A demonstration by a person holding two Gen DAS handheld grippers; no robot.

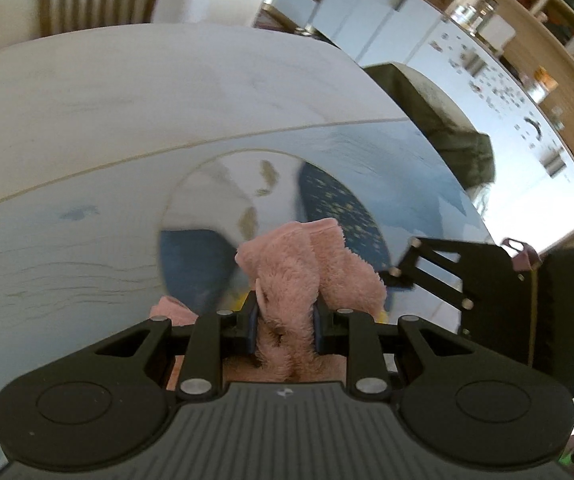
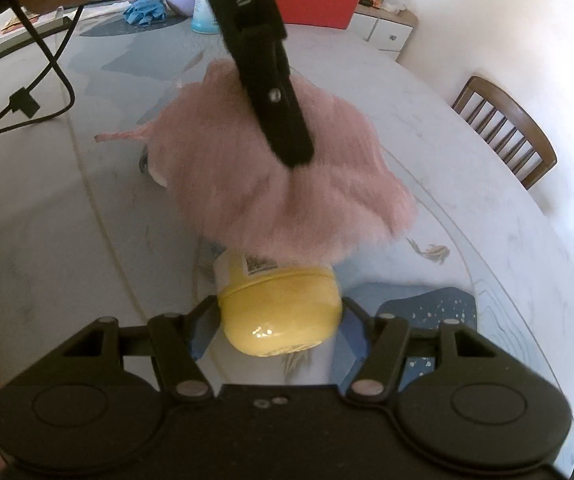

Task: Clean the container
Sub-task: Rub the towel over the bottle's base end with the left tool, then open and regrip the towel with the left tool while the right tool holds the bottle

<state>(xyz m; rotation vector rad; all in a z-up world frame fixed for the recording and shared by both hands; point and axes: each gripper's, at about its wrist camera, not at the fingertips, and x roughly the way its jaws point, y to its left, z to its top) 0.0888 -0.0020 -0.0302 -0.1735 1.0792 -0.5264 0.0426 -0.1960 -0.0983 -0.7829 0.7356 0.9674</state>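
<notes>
Your table (image 2: 467,168) carries everything, wide and pale. The pink cloth (image 2: 287,188) covers the far end of the container (image 2: 279,312), lying at twelve o'clock from it. Your right gripper (image 2: 281,320) clamps that yellow-capped container at its sides. Your left gripper (image 1: 285,320) pinches the cloth, jaws narrow.

Home kitchen, dining table (image 1: 127,92), fridge (image 1: 499,120), shelves (image 1: 559,40)
</notes>
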